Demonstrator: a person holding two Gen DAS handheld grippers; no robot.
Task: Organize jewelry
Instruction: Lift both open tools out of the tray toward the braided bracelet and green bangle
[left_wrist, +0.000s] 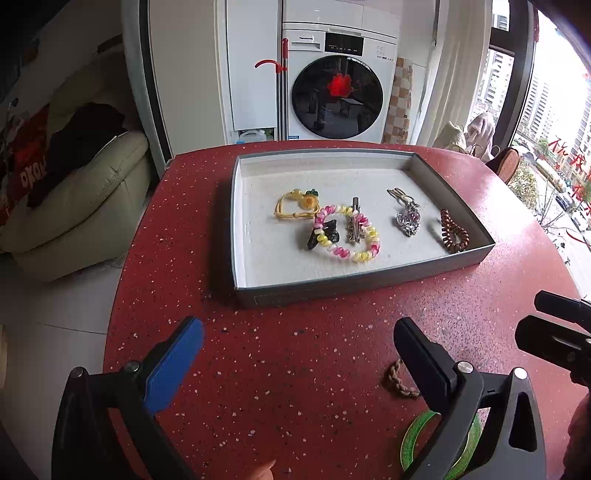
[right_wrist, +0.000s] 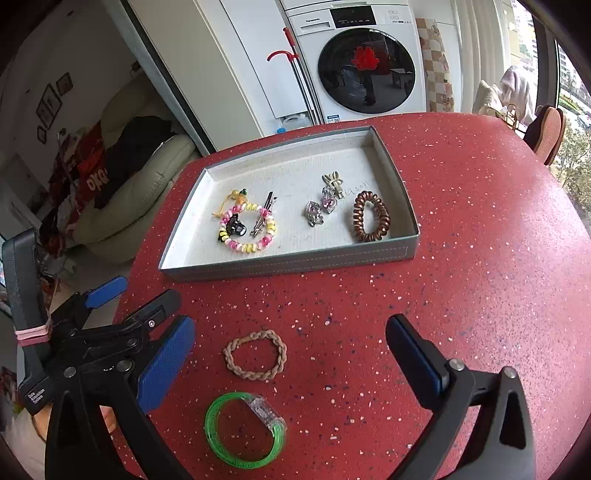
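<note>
**Two spread grippers, six pieces in the tray, two on the table**

One round red speckled stone table (right_wrist: 461, 258) fills both views. Ahead of both sets of jaws sits one shallow grey rectangular cardboard tray (right_wrist: 288, 264) with a white lining. It holds six pieces: one pink, yellow and white spiral coil hair tie (right_wrist: 247, 230), one brown spiral coil hair tie (right_wrist: 370, 216), one yellow cord hair tie with yellow flower beads (left_wrist: 295, 205), one silver metal alligator clip (left_wrist: 354, 221), one silver rhinestone clip (right_wrist: 325, 203) and one small black claw clip (left_wrist: 321, 234).

The left gripper (left_wrist: 299, 347) has its jaws spread wide with nothing between them. The right gripper (right_wrist: 290, 343) also stands wide open, empty.

Two pieces lie on the bare table between the right gripper's fingers: one tan braided elastic hair tie (right_wrist: 255, 355) near the fingertips, and closer in, one translucent green plastic bangle with a clear block (right_wrist: 245, 430).
</note>
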